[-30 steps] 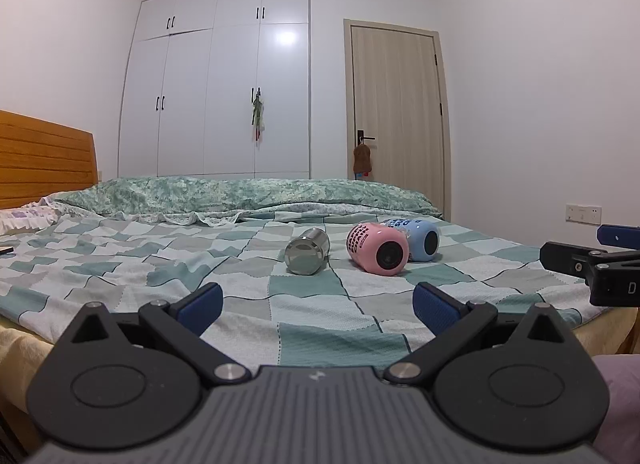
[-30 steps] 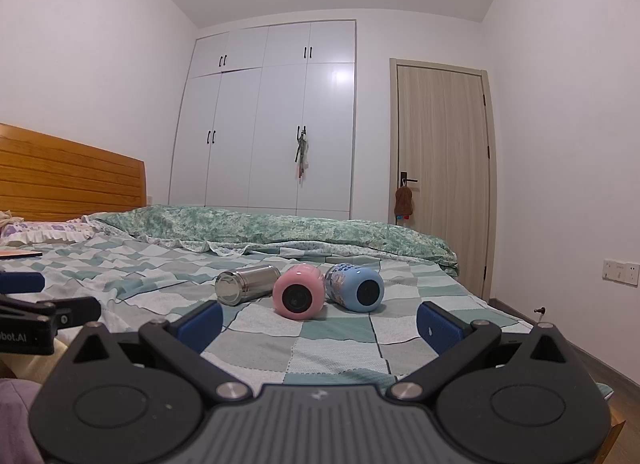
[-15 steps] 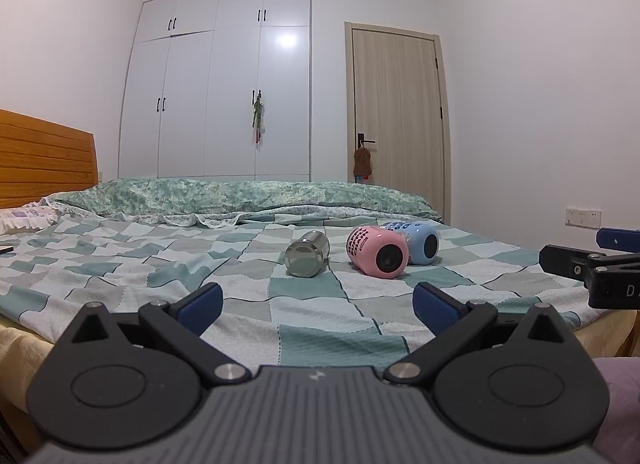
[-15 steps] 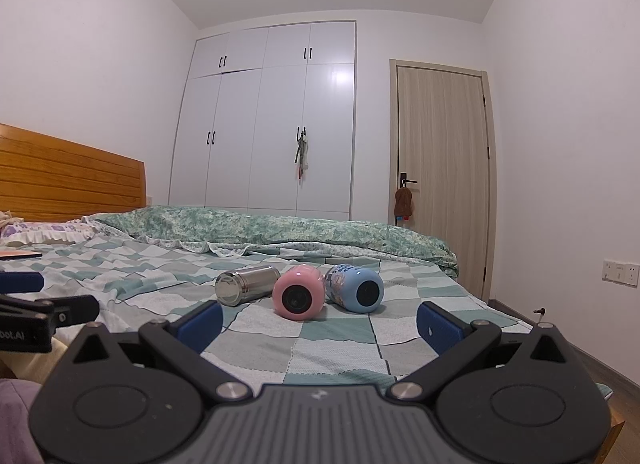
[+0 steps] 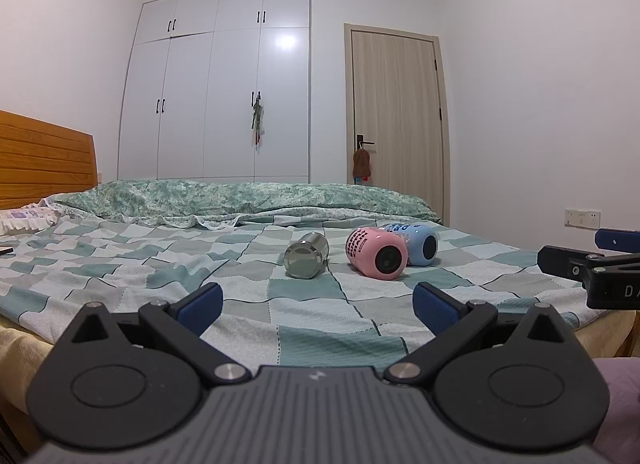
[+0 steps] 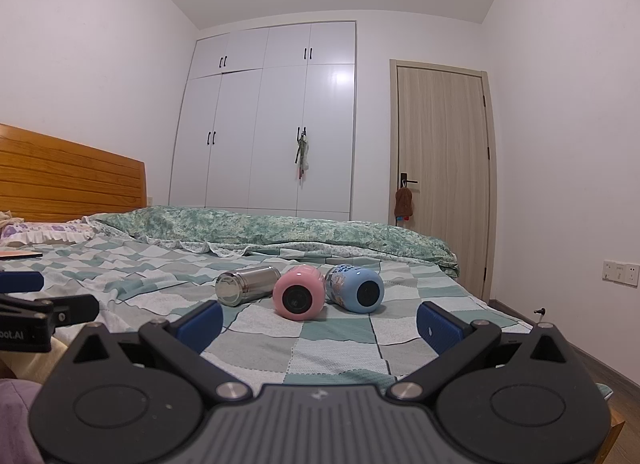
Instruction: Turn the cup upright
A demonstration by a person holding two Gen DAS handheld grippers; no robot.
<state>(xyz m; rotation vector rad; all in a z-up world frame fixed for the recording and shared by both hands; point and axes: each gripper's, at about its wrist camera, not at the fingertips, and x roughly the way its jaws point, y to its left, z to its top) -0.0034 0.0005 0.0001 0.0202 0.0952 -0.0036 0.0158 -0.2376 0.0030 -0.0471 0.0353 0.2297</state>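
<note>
In the left wrist view, the left gripper (image 5: 318, 300) holds its jaws wide apart over the near edge of the bed (image 5: 120, 272), gripping nothing. Three cups lie on their sides on the checked bedspread, well beyond the fingertips: the steel cup (image 5: 306, 255) sits left of the pink cup (image 5: 376, 252), and the blue cup (image 5: 416, 244) lies just right of the pink cup, partly hidden behind it. Whether the pink and blue cups touch cannot be determined. The right gripper (image 5: 596, 264) enters at the right edge, cut off by the frame. In the right wrist view, the right gripper (image 6: 320, 320) also has its jaws spread and empty. The steel cup (image 6: 248, 285) lies left of the pink cup (image 6: 299, 292), and the blue cup (image 6: 355, 288) lies close on its right. Print on the blue cup is too small to read. The left gripper (image 6: 44, 316) shows only in part at the left edge.
</note>
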